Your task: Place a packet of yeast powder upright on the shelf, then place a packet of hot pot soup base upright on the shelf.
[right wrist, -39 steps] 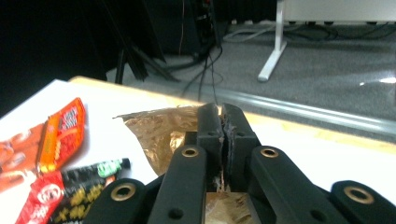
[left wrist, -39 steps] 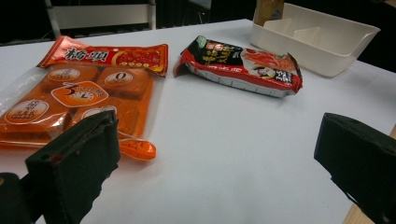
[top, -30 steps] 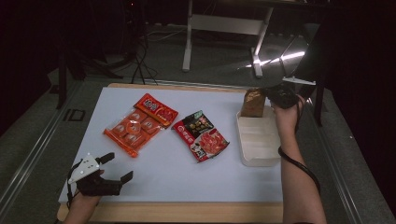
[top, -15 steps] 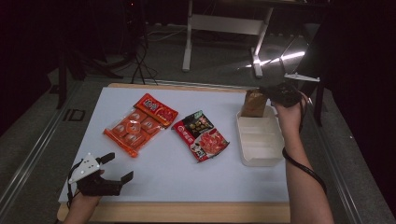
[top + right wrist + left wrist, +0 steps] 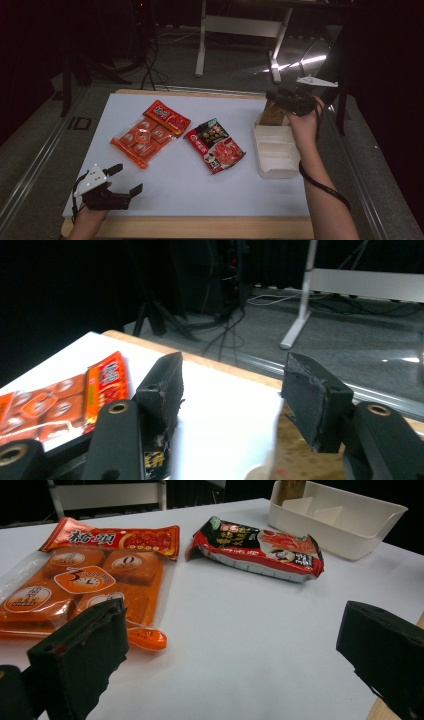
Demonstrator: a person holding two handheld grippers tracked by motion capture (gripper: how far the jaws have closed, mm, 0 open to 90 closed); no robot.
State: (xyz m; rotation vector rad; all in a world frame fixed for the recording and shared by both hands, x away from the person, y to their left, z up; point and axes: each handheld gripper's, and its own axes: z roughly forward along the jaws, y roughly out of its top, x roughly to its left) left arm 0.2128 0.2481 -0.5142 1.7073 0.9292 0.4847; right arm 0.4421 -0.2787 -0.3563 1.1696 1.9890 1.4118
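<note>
Brown packet [image 5: 272,114] stands upright in the far end of the white tray [image 5: 275,165], just under the right tool [image 5: 285,99], whose jaws have just been spreading and grip nothing, while the left tool [image 5: 124,179] rests spread on the worktop [image 5: 200,195].

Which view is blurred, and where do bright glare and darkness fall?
High view: glare streaks the floor beyond the table, surroundings dark. Right gripper view: lower edge smeared near the hand-held gripper, background black. Left gripper view: orange packet and red packet sharp, evenly lit.
</note>
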